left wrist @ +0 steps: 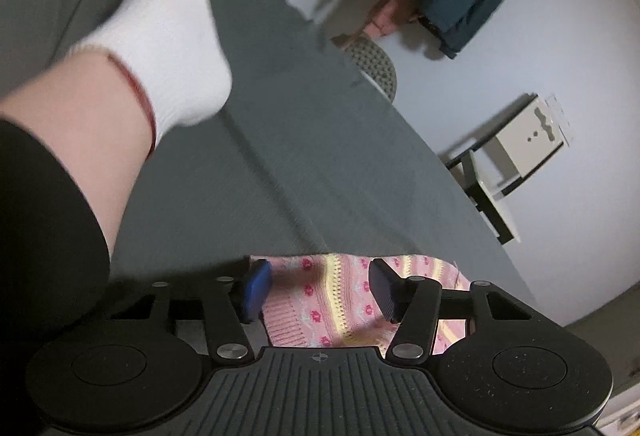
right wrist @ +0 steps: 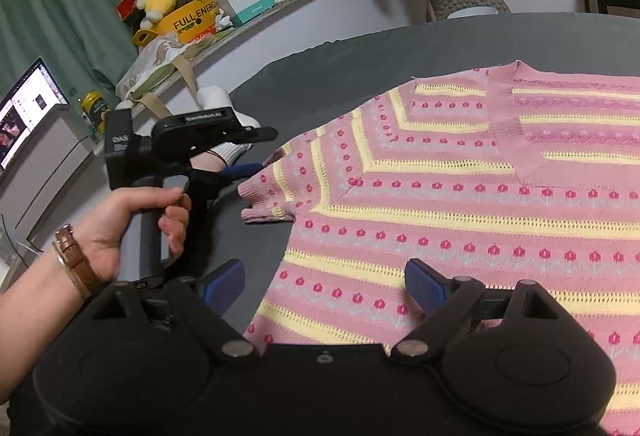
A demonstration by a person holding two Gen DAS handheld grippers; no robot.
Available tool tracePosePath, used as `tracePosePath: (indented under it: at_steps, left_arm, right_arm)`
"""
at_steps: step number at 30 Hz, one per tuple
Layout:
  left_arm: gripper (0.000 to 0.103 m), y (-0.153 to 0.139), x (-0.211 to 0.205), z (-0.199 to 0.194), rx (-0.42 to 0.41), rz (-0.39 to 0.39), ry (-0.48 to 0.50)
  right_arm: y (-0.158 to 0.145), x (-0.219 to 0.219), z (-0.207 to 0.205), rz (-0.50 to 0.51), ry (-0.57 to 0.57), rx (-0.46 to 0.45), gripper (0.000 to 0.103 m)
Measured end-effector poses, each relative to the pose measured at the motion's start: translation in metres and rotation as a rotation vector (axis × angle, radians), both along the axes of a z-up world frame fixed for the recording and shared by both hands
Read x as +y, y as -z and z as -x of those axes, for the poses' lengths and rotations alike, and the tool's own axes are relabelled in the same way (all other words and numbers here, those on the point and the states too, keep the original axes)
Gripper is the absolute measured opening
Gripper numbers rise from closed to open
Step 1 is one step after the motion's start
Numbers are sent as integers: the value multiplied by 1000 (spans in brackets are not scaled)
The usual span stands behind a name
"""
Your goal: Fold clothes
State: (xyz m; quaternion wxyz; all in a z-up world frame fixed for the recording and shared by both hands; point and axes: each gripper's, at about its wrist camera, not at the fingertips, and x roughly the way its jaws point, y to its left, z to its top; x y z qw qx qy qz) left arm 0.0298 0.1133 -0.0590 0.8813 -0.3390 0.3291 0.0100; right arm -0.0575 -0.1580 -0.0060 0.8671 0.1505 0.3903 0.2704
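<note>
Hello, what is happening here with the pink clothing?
A person is starting to fold a pink patterned knit sweater spread flat on a grey-covered surface. The left gripper, held in the left hand, is open at the short sleeve. The right gripper is open over the sweater's lower side edge. Neither has gripped the fabric yet, and no fold is visible.

The left gripper (left wrist: 318, 286) has its blue-padded jaws spread apart, held by a bare left hand (right wrist: 132, 224) wrapped round its handle with a brown-strapped wrist, while the right gripper (right wrist: 325, 286) likewise stands with jaws parted wide, pointing forward and down.
</note>
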Motion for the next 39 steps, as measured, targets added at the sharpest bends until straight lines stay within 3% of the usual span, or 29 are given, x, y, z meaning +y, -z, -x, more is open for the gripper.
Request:
tracePosePath:
  at_steps: [2, 5, 10, 13, 18, 20, 22, 25, 27, 29, 33, 35, 39]
  left_arm:
    - [56, -11, -1, 3, -31, -57, 13]
    - [56, -20, -1, -2, -12, -138, 25]
    - [56, -2, 6, -11, 71, -81, 26]
    - [56, -1, 0, -14, 49, -138, 40]
    - [55, 1, -2, -17, 16, -157, 51]
    - [48, -1, -5, -15, 8, -182, 63]
    - [28, -2, -5, -13, -6, -178, 69]
    - [13, 1, -2, -14, -20, -131, 77]
    - [8, 2, -4, -14, -35, -118, 90]
    - [8, -5, -8, -10, -85, -135, 103]
    - [8, -35, -31, -1, -224, -248, 184]
    - [8, -50, -51, 8, -300, -339, 244]
    - [8, -67, -91, 33, -402, -376, 405]
  right_arm:
    - [3, -1, -1, -6, 2, 11, 88]
    - [9, -2, -2, -15, 9, 29, 88]
    - [11, -1, -2, -19, 5, 38, 88]
    - [11, -1, -2, -23, 4, 40, 89]
    - [11, 0, -2, -25, 6, 43, 89]
    - [11, 0, -1, -26, 10, 43, 89]
    - [11, -1, -1, -30, 14, 44, 89]
    - [9, -1, -1, -31, 19, 41, 89]
    - [8, -2, -1, -32, 21, 39, 89]
    - [6, -3, -1, -33, 26, 35, 89]
    - [3, -10, -3, -39, 58, 18, 89]
    - [0, -18, -5, -52, 95, 6, 89]
    - [-11, -47, -11, -88, 222, -39, 89]
